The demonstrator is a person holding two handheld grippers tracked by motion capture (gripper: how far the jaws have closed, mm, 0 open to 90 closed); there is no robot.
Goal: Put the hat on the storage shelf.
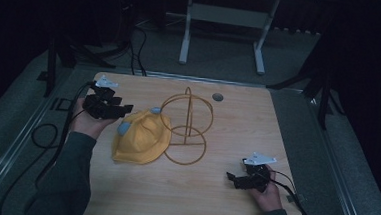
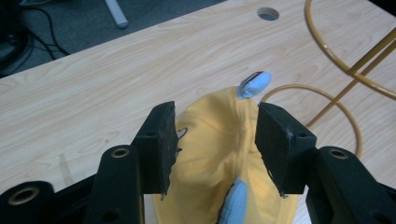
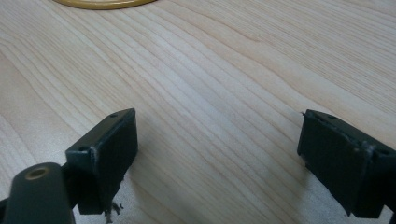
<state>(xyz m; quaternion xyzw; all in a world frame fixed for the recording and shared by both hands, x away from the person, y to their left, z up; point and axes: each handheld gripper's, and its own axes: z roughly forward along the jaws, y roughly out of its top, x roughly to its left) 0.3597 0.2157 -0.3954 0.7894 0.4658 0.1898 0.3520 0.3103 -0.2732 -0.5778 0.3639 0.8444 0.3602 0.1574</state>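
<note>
Wire stand (image 1: 187,125) just beside yellow hat (image 1: 142,137)

Dark green sleeves, black claw (image 1: 127,109) jaws, grey plates, black trailing cables

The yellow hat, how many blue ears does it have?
2. One ear sticks up at the hat's far edge, near the gold wire stand; the other ear is nearer, between the left claw's jaws. Others may be hidden.

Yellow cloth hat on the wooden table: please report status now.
Left gripper open, jaws astride yellow cloth hat, grip not confirmed. Right gripper open over bare wooden table. Gold wire stand against hat's far side.
</note>
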